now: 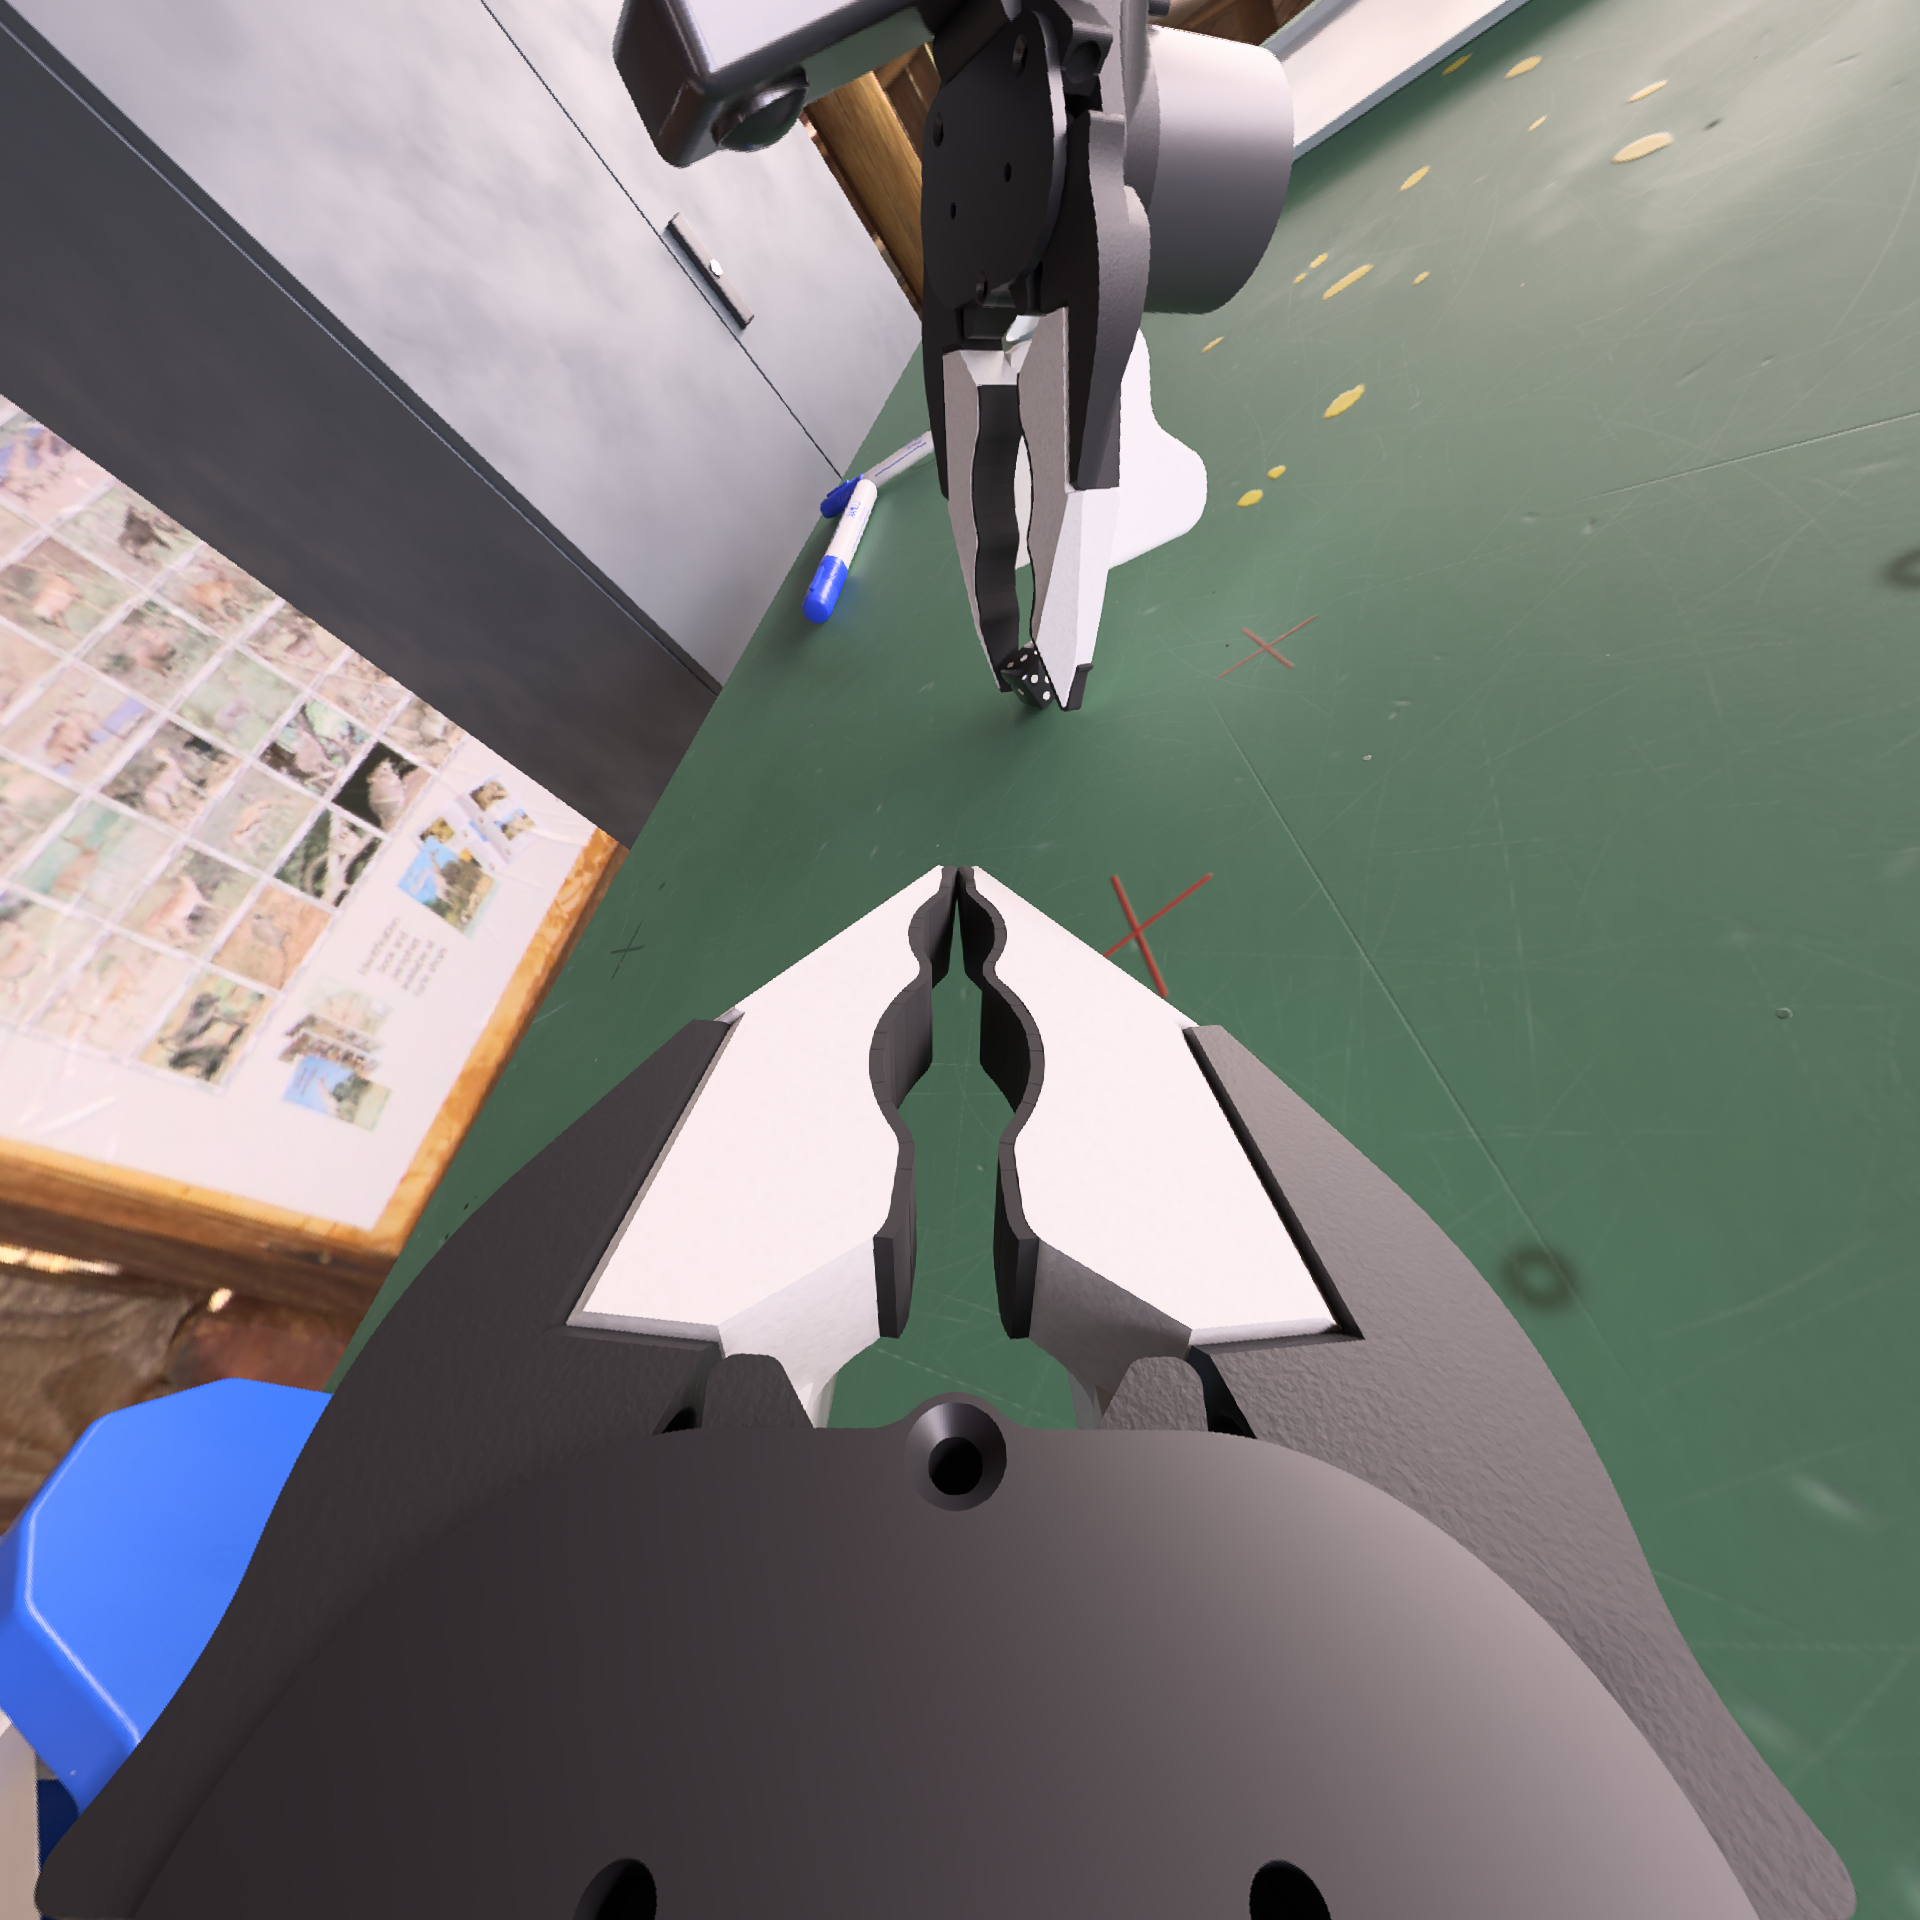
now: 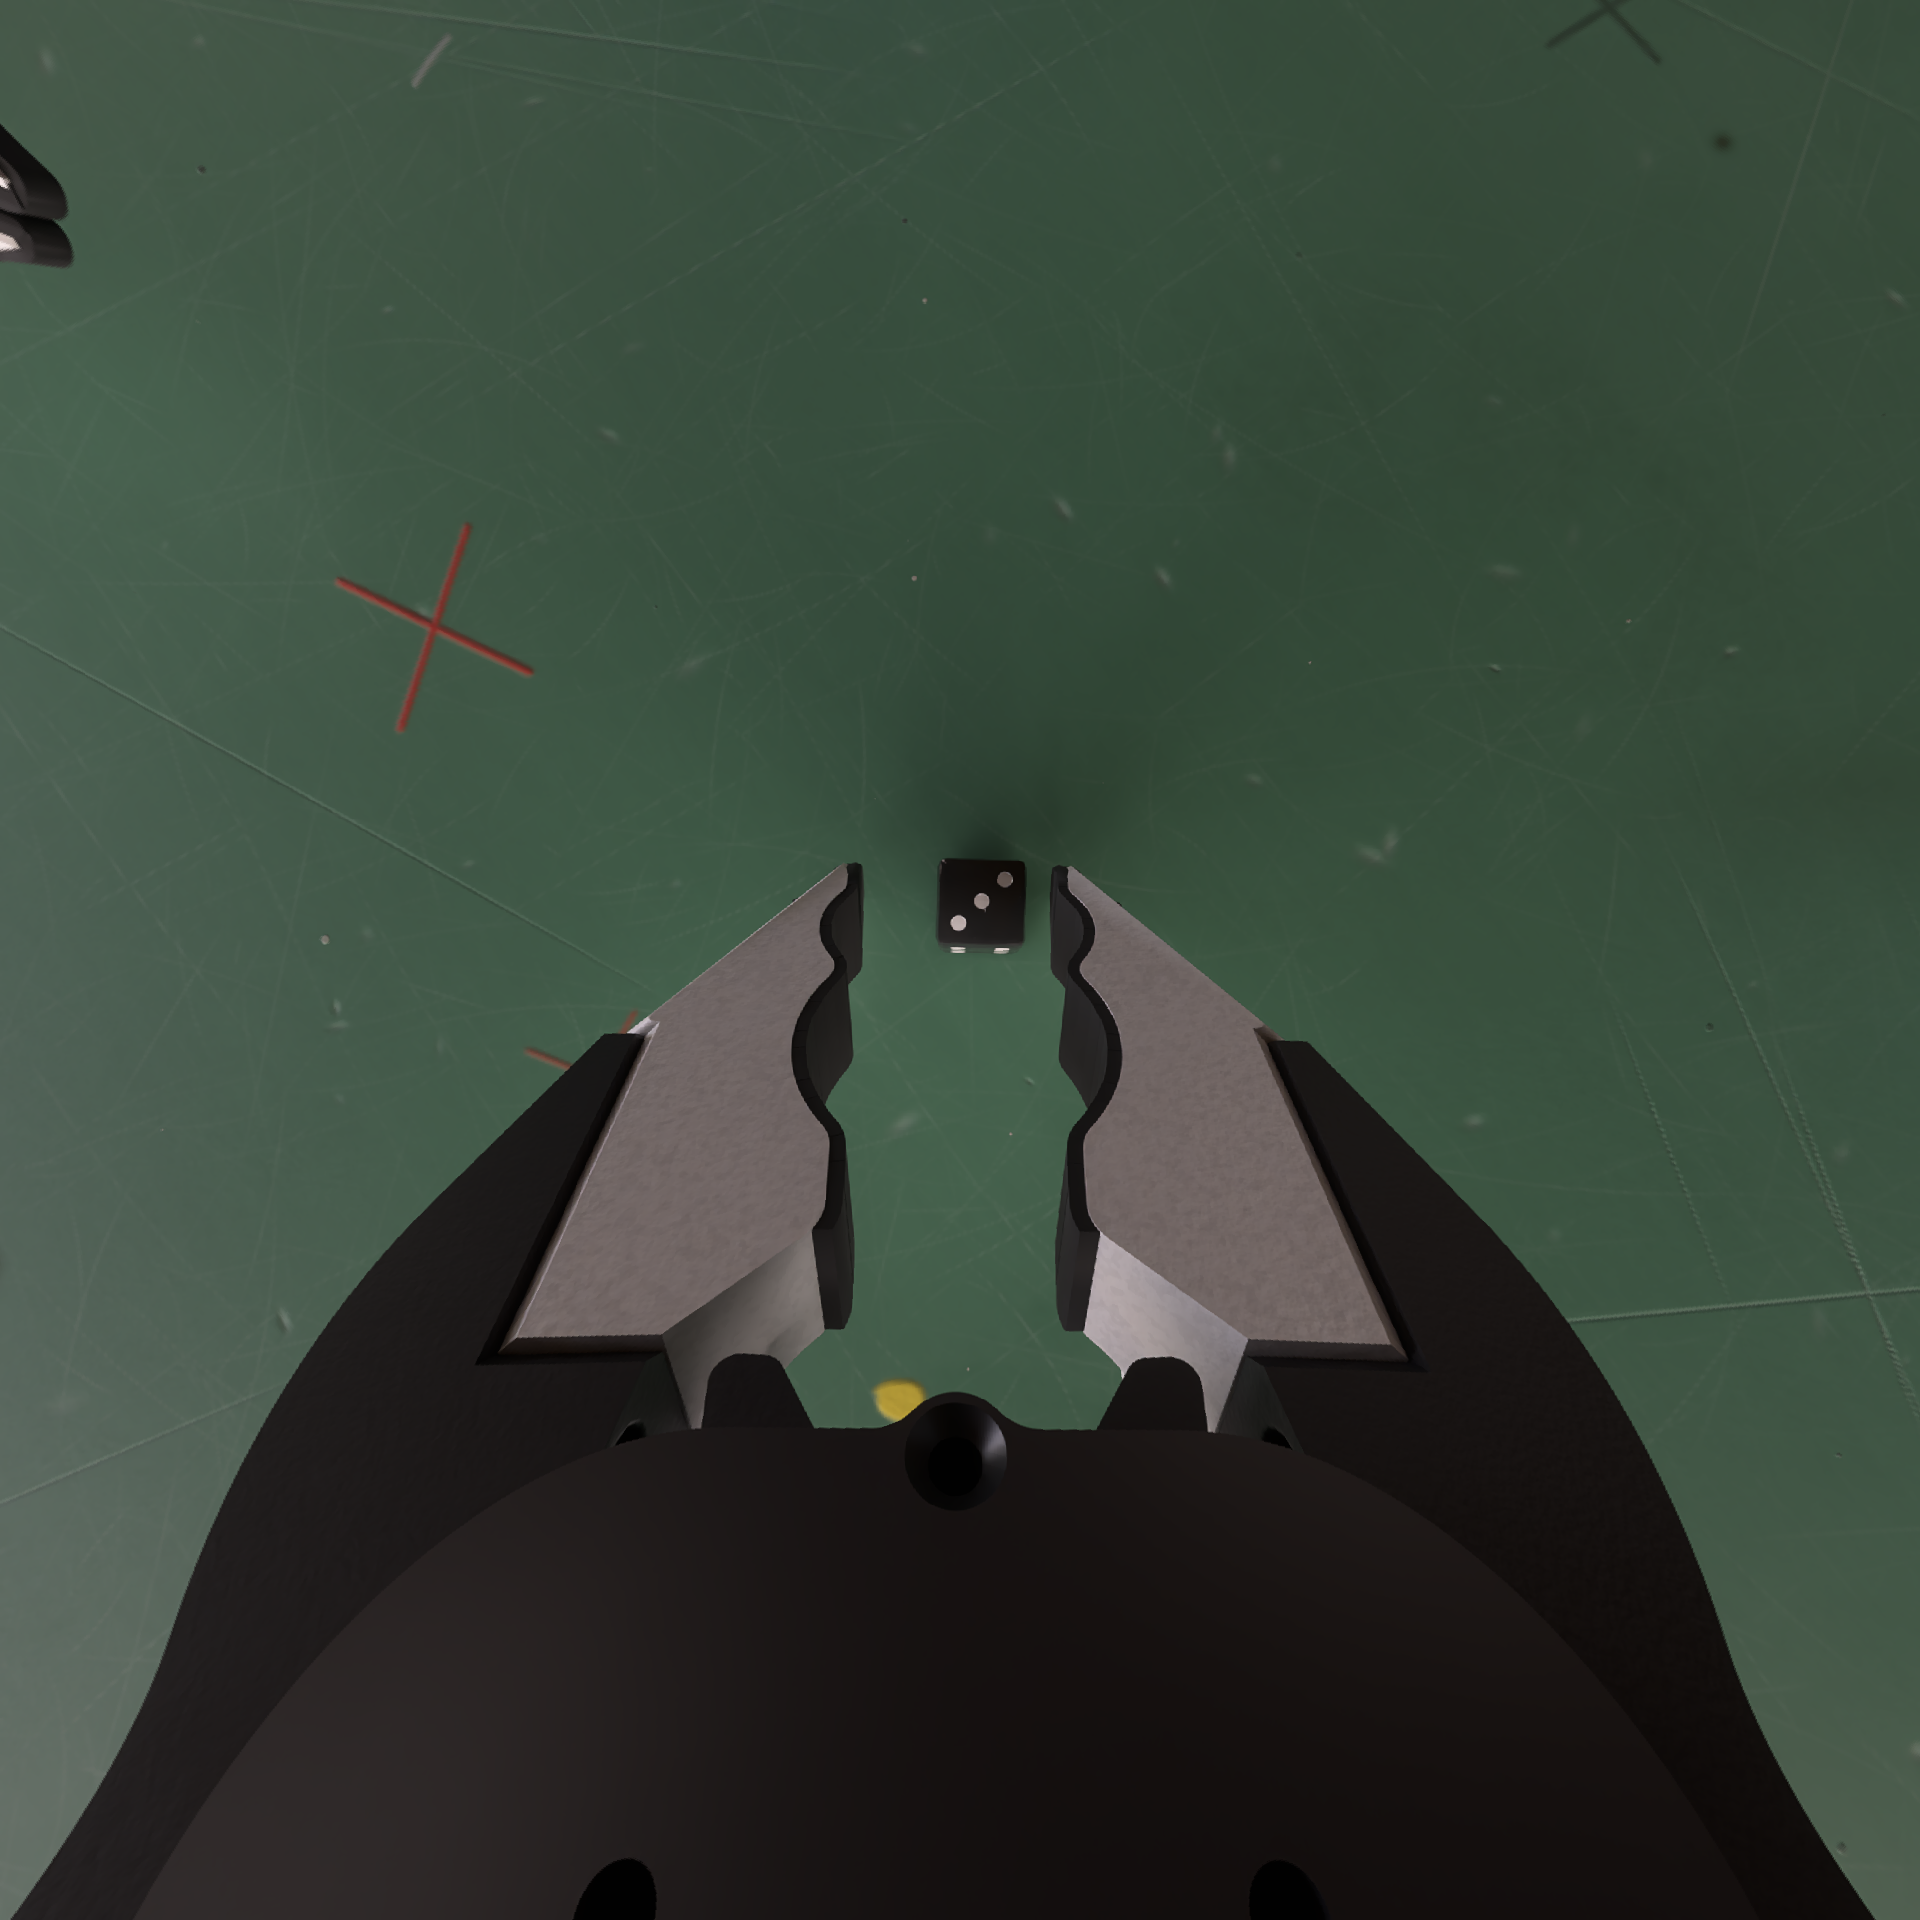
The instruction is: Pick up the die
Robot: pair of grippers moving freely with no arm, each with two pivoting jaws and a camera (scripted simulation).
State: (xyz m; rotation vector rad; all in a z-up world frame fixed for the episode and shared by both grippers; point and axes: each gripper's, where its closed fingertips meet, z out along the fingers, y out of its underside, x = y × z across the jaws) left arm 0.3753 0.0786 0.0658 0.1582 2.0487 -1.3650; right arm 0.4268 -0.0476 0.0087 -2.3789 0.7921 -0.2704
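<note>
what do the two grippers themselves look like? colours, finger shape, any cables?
Both match: the left gripper and right gripper have a rounded matte black body, a round screw hole at the centre, and two tapered fingers with pale grey-white faces and black wavy inner pads. No cables or markings visible.

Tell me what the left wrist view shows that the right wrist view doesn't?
Only the left wrist view shows the blue-capped marker, the framed picture board, the grey cabinet, and the whole right hand-held gripper standing over the die. Only the right wrist view shows the die's three-pip top face and the gaps either side of it. Both show the black die, the green mat and a red cross mark.
</note>
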